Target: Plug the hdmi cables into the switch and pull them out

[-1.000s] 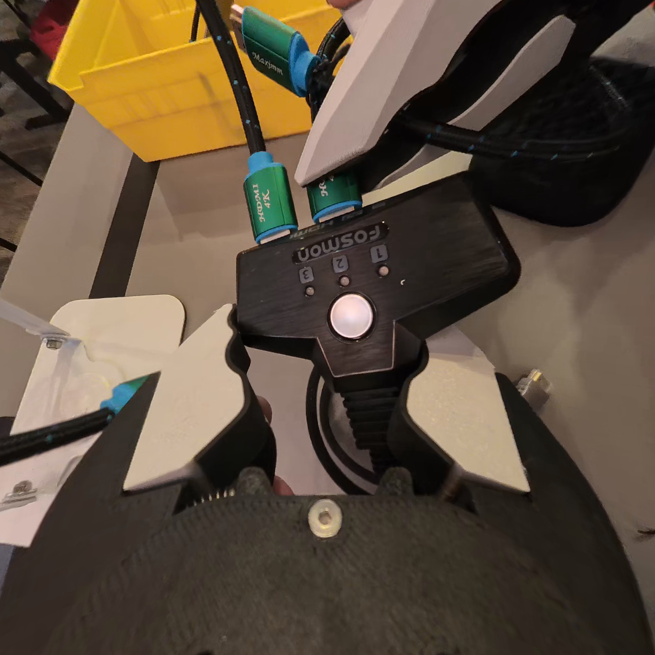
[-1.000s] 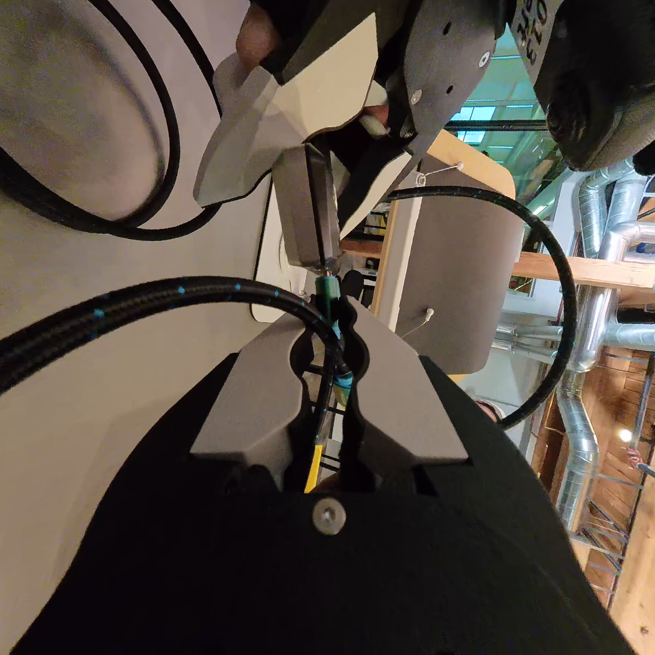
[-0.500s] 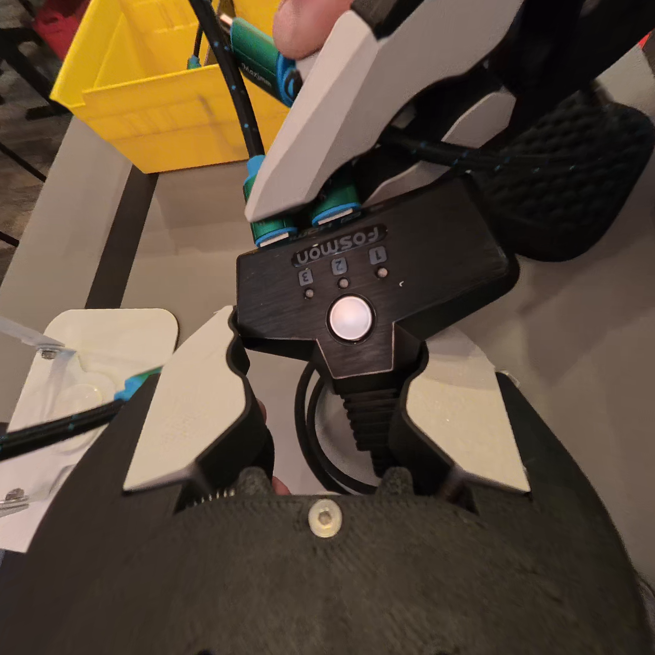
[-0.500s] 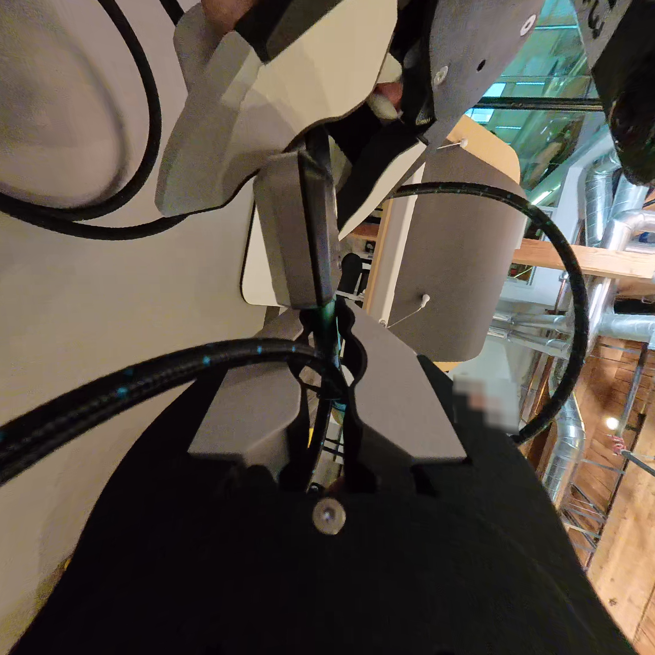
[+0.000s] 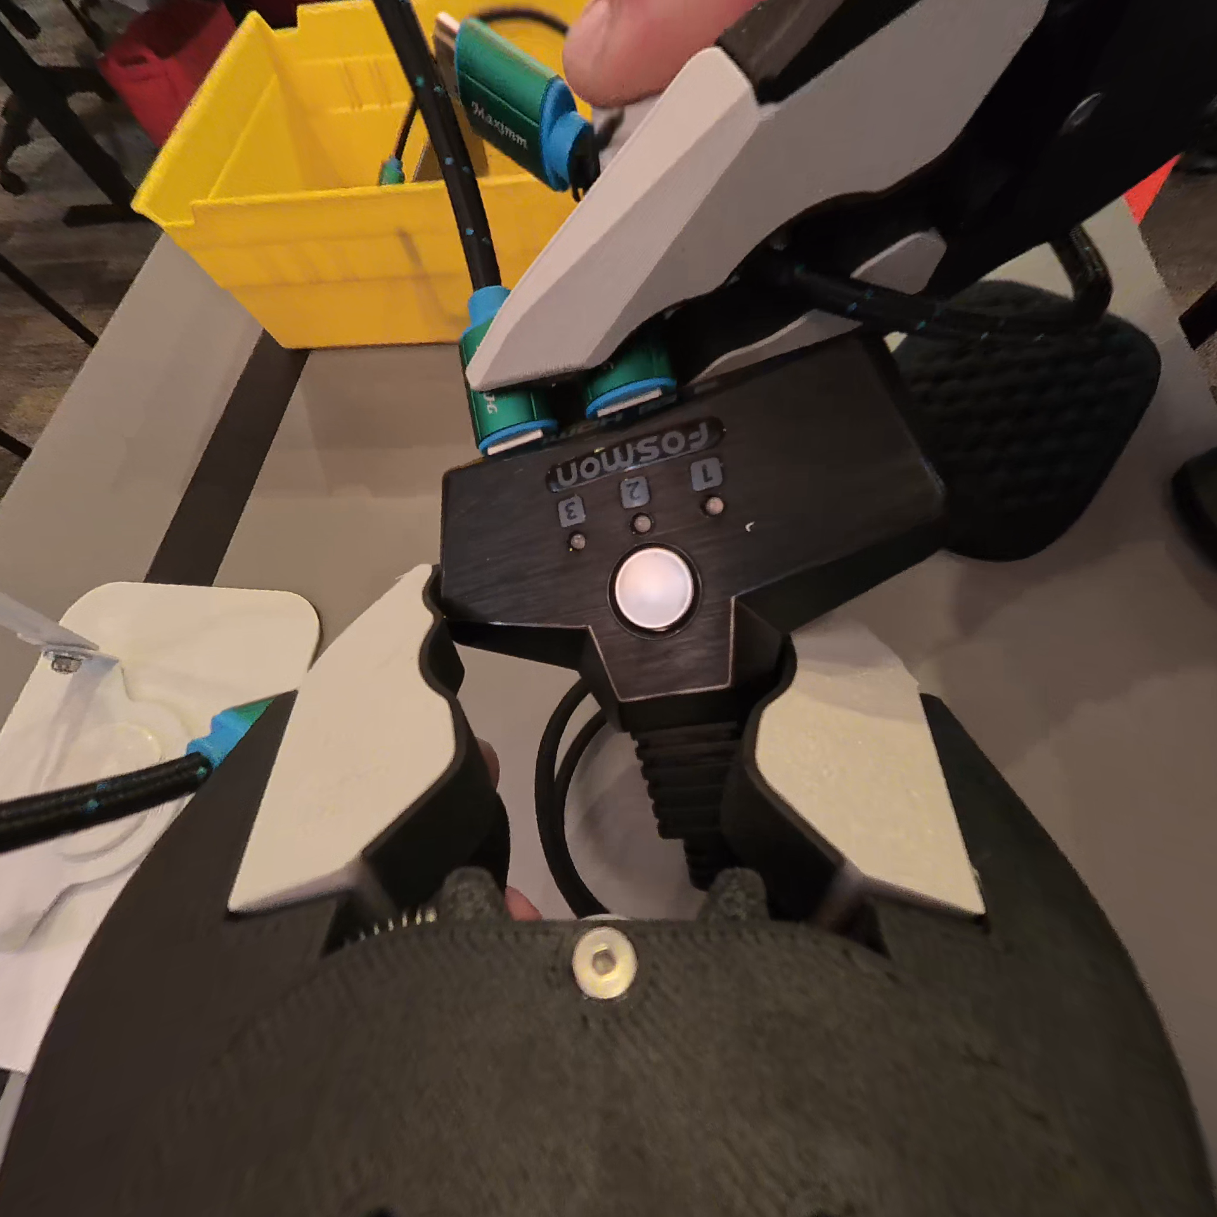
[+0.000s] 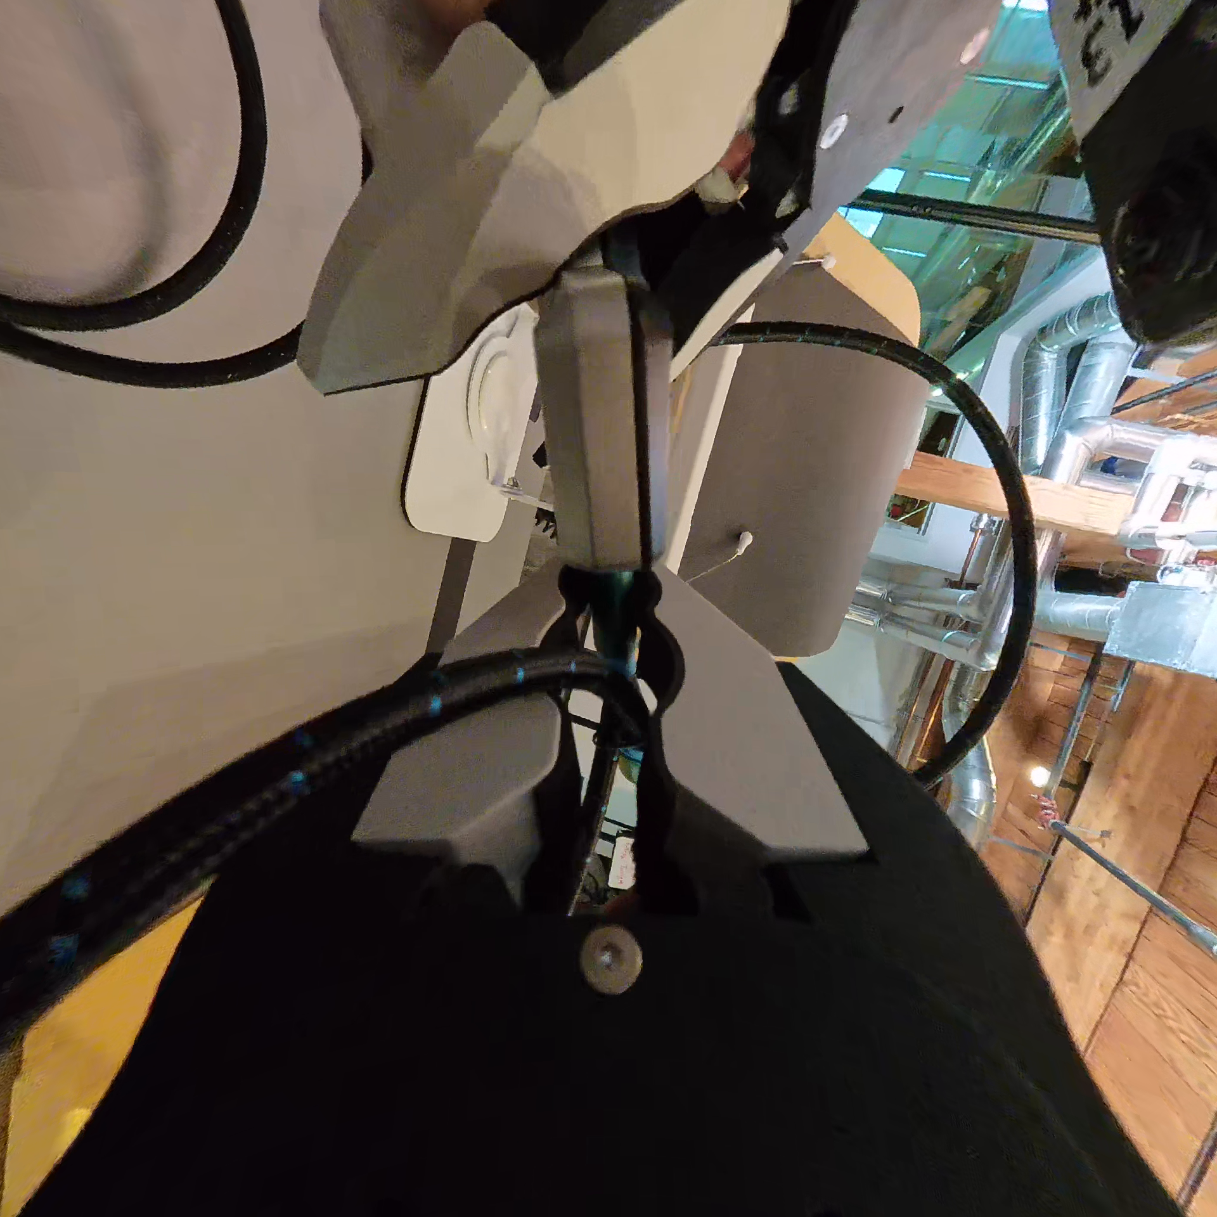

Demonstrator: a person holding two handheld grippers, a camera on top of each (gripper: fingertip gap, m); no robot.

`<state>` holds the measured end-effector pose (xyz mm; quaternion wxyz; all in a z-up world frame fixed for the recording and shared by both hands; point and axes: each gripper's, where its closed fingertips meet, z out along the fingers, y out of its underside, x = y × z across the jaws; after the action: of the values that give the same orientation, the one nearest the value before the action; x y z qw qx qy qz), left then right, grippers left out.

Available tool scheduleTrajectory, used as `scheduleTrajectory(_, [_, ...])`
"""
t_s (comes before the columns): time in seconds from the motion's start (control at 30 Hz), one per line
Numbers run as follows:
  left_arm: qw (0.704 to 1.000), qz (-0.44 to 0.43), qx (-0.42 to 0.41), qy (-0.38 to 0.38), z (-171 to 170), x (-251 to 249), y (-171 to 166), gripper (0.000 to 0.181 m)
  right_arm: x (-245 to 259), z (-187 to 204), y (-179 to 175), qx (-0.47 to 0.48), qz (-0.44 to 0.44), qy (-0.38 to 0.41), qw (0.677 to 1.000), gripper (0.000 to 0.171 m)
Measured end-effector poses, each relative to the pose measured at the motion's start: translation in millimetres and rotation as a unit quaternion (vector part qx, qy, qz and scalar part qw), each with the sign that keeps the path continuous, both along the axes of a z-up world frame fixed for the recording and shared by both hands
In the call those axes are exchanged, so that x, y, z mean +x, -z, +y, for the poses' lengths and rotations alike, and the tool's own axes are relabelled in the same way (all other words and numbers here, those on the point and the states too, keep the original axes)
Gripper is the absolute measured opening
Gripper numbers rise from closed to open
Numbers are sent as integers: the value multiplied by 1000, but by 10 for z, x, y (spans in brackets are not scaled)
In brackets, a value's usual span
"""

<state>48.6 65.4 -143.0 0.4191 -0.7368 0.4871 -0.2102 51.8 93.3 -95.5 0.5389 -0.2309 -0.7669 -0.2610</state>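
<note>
The black HDMI switch (image 5: 757,500) is held above the table. My left gripper (image 5: 606,632) is shut on its narrow neck. A green HDMI plug (image 5: 507,415) sits in the port under the left number. A second green plug (image 5: 625,388) sits against the middle port, and my right gripper (image 5: 625,369) is shut on it from the upper right. In the right wrist view the switch (image 6: 593,428) is edge-on, and the right gripper (image 6: 612,586) pinches the plug (image 6: 616,593) flush against it. A third green plug (image 5: 507,118) hangs loose above.
A yellow bin (image 5: 316,243) with cables stands at the back left. A white plate (image 5: 197,632) with another braided cable (image 5: 99,797) lies at the left. A black textured pad (image 5: 1027,428) lies at the right. The switch's thin cable (image 5: 553,790) loops under it. A thumb (image 5: 632,46) shows at the top. Across from one pair of fingers to the other is roughly 5 cm.
My right gripper has pushed toward the switch with the middle plug. The plug's metal tip, visible before, is now hidden in the port. The left gripper has kept holding the switch.
</note>
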Motion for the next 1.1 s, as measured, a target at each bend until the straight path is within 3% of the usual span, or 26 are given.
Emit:
scheduleTrajectory(0.27, [1000, -19, 3, 10, -49, 67, -66, 89, 32, -70, -87, 12, 32, -34, 999, 12])
scheduleTrajectory(0.37, [999, -23, -1, -26, 60, -16, -66, 89, 81, -156, -172, 18, 42, -42, 998, 12])
scheduleTrajectory(0.57, [1000, -8, 1, -6, -34, 80, -64, 89, 75, -101, -87, 23, 15, -22, 999, 16])
scheduleTrajectory(0.63, [1000, 10, 5, -16, -17, 81, -27, 89, 96, -81, -51, 6, -1, -4, 1000, 8])
scheduleTrajectory(1.1, [998, -19, 6, -65, 119, 72, -49, 87, 140, 108, -62, -1, 1, 68, 998, 10])
